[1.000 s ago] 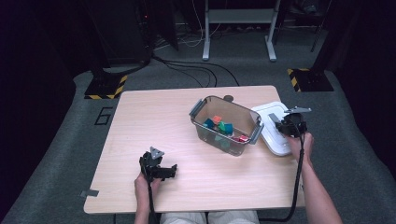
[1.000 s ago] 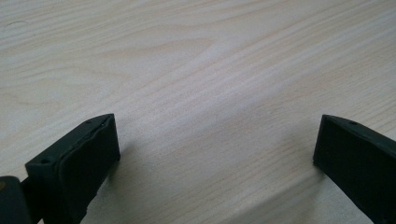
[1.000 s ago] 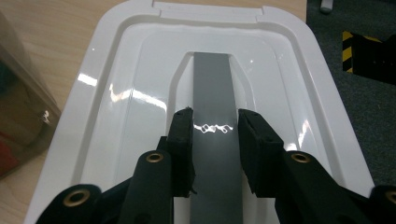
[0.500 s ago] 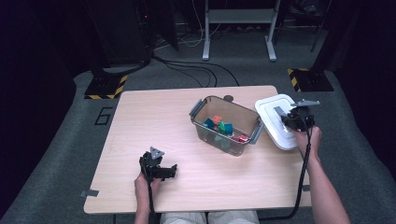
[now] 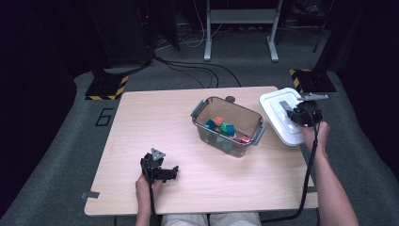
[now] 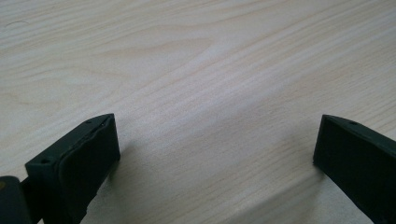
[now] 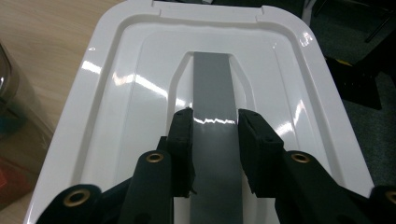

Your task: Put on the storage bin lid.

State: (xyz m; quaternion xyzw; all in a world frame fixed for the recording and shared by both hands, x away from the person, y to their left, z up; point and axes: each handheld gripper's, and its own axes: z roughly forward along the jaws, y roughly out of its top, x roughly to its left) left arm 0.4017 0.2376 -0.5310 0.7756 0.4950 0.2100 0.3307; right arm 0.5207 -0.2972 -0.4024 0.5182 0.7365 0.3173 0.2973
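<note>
From the high view, the right tool (image 5: 301, 114) holds the white lid (image 5: 281, 117) by its grey handle at 3 o'clock, just beside the clear box (image 5: 228, 126) of coloured blocks near the middle of the surface (image 5: 141, 122), and the left tool (image 5: 165, 172) sits at 7 o'clock. In the left gripper view, the left tool (image 6: 215, 154) is spread wide apart over bare wood. In the right gripper view, the right tool (image 7: 215, 135) is clamped on the grey handle (image 7: 212, 93) in the middle of the lid.

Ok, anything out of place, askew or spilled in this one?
Nothing spilled or damaged. The white lid is off the clear bin, tilted and overhanging the table's right edge, but the right gripper is shut on its grey handle. The colored blocks sit inside the bin.
</note>
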